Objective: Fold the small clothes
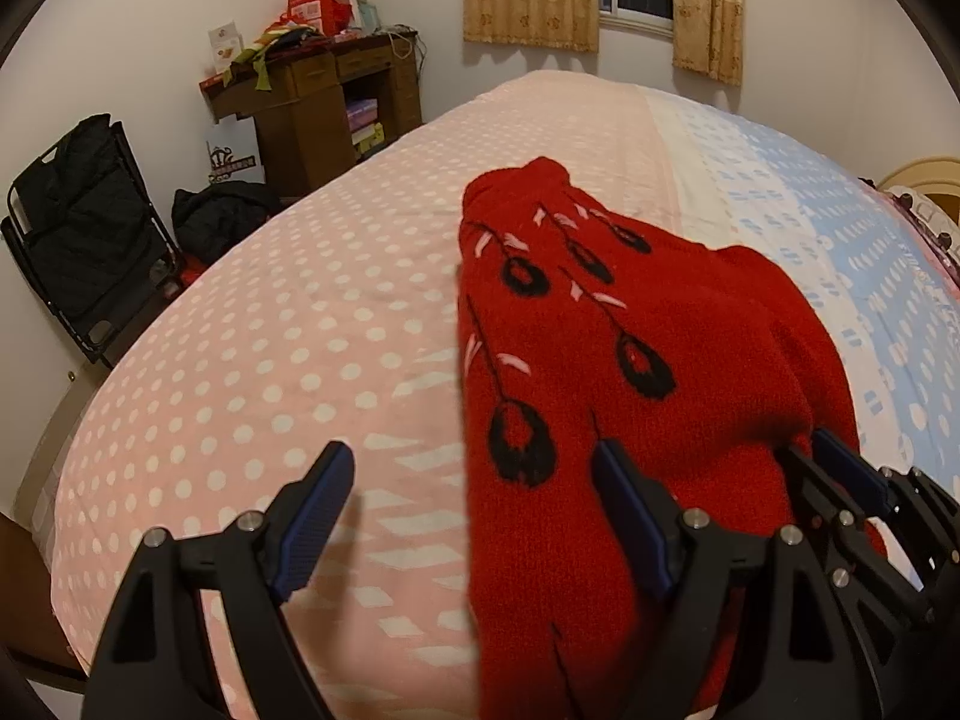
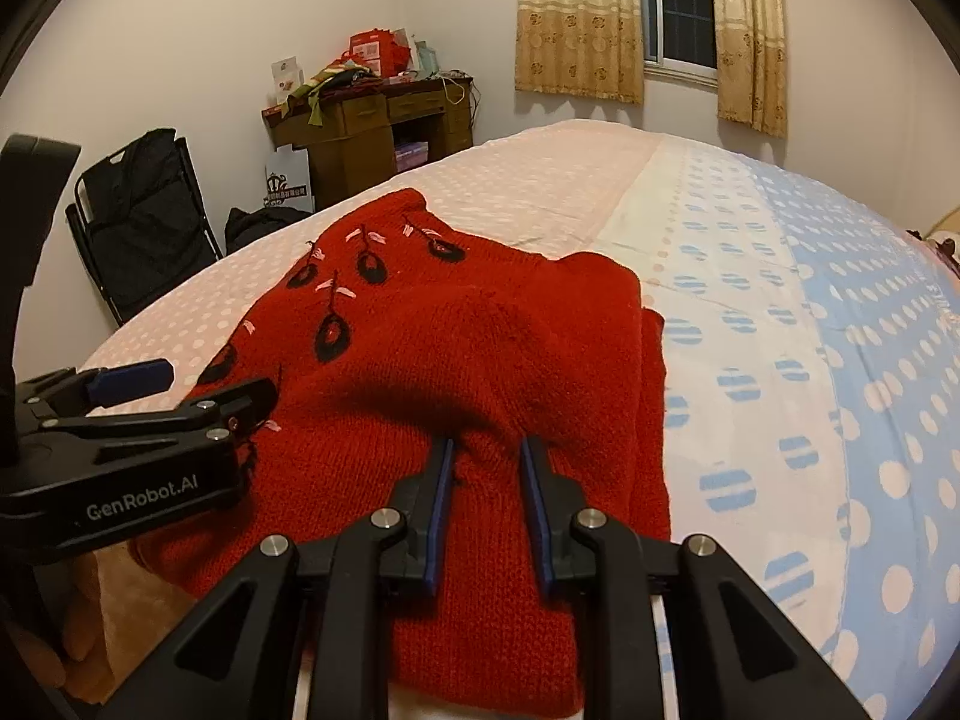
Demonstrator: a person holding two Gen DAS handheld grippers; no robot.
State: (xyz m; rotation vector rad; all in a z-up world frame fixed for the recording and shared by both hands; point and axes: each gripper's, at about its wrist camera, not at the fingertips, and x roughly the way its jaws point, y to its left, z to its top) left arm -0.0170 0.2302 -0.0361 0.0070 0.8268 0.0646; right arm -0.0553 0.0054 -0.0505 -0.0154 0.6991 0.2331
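Observation:
A small red knitted sweater [image 1: 600, 360] with black and pink embroidery lies on the bed, its right part folded over into a raised layer [image 2: 480, 348]. My left gripper [image 1: 474, 474] is open over the sweater's near left edge, one finger above the sheet and one above the knit; it also shows in the right wrist view [image 2: 198, 384]. My right gripper [image 2: 486, 450] hovers over the near part of the folded layer with its jaws partly apart and nothing between them. Its fingers [image 1: 840, 468] show at the sweater's right edge in the left wrist view.
The bed has a pink dotted sheet [image 1: 270, 360] on the left and a blue dotted one [image 2: 840, 360] on the right. A cluttered wooden desk [image 1: 324, 102], a black folding chair [image 1: 90, 228] and dark bags stand along the far wall. A curtained window [image 2: 678, 12] is behind.

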